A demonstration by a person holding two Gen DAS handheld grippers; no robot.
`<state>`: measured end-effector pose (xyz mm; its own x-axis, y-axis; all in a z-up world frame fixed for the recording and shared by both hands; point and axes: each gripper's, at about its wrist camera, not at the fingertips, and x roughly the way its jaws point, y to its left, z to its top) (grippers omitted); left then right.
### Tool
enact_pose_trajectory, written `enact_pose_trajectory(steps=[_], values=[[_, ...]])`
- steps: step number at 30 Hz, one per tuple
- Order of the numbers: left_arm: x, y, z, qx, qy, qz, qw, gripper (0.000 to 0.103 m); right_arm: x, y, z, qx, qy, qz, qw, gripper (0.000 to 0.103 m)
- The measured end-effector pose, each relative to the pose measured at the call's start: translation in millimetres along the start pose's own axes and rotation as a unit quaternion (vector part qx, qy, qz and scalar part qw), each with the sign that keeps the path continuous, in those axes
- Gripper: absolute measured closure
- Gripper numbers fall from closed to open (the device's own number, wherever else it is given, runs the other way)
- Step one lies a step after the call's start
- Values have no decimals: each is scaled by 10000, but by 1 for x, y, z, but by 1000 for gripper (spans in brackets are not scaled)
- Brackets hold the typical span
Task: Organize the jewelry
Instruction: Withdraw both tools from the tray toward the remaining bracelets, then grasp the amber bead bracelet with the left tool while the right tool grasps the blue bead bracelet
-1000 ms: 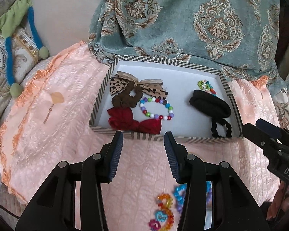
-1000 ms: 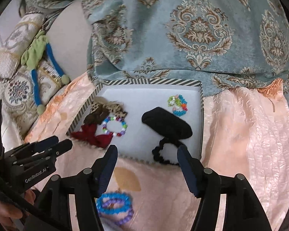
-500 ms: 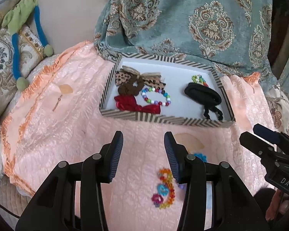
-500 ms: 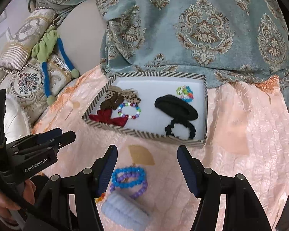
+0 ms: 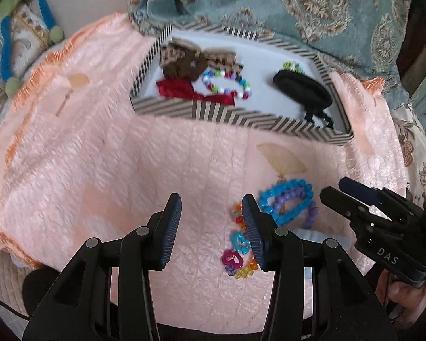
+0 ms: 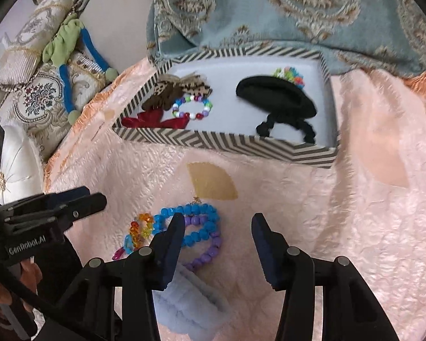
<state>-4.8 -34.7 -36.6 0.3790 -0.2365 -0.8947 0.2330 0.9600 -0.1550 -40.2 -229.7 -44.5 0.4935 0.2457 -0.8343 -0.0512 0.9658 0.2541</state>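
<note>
Loosely beside bracelets (image 6: 190, 227), striped box (image 6: 224, 142)

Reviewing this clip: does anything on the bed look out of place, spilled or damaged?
Nothing is damaged or spilled. Three bracelets, blue, purple and multicoloured, plus a pale blue scrunchie, lie loose on the pink bedspread, outside the striped box.

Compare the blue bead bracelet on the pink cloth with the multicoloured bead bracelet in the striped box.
The blue bead bracelet lies loose on the pink cloth, overlapping a purple bead bracelet; the multicoloured bead bracelet already sits inside the striped box. One is single-coloured, the other mixed. Both are round bead loops lying flat.
</note>
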Motion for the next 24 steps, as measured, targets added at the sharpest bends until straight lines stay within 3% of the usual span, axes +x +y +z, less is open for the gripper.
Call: enact_pose_trajectory(steps=[6,12,14,15,16,24], values=[[24,5,-3,-214,346,-148,9991,59,26,-1,3,-39,220,48,9997,56],[46,1,-4,-187,544,-258,9980,60,38,-6,4,-94,154,51,9998,81],[46,-1,-4,-153,441,-315,9984,68,37,-6,5,-108,136,55,9998,88],[46,-2,-3,-130,461,-398,9981,83,36,-6,5,-128,118,43,9998,89],[47,-2,-3,-129,504,-484,9975,90,34,-6,5,-129,93,28,9999,89],[20,-4,6,-29,102,-522,9986,98,2,-4,14,-67,-286,142,9995,91]])
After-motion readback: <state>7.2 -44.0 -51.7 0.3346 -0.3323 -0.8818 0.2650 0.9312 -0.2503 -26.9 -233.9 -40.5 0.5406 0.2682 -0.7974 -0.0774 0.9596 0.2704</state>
